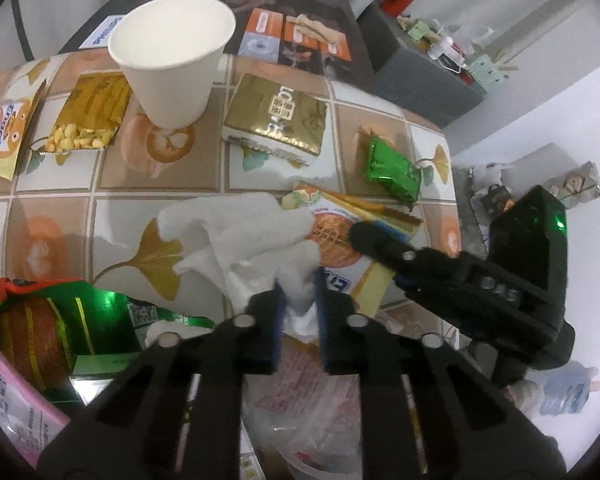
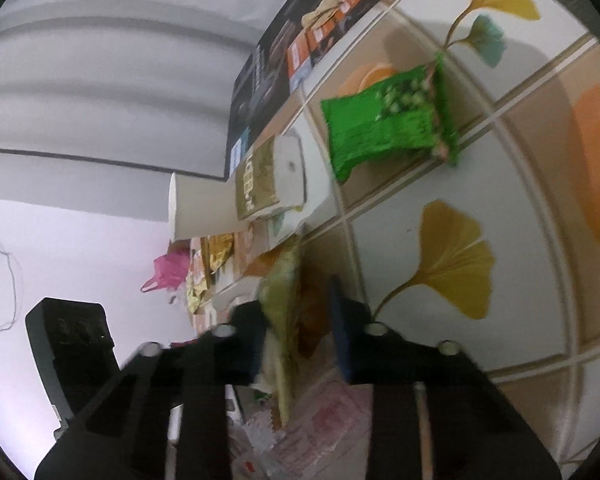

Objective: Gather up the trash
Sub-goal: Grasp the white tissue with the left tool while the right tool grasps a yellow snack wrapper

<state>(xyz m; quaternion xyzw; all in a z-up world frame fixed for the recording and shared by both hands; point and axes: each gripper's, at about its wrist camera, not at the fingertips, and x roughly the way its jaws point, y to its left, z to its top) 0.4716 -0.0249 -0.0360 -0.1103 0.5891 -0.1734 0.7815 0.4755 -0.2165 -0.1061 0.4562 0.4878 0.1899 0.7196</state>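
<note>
Left tongs are clenched on a crumpled white tissue; the tissue's near end sits pinched between the blue pads, and the rest spreads ahead of the tips over the table. Right tongs are clenched on the edge of a yellow-and-orange snack wrapper; in the left wrist view the same tongs enter from the right and rest on that wrapper, just right of the tissue. Below and behind both tongs lies a heap of loose wrappers and clear plastic; its container cannot be identified.

Left of the left tongs, near the tips, lies a red-and-green foil bag. Ahead and right of the left tongs sits a small green packet, which in the right wrist view lies ahead of the right tongs. Farther ahead lies a gold packet, and left of it stands an upright white paper cup. Beside the cup lies an open gold bag of yellow snack pieces. At the far edge, a dark printed box rests against the table.
</note>
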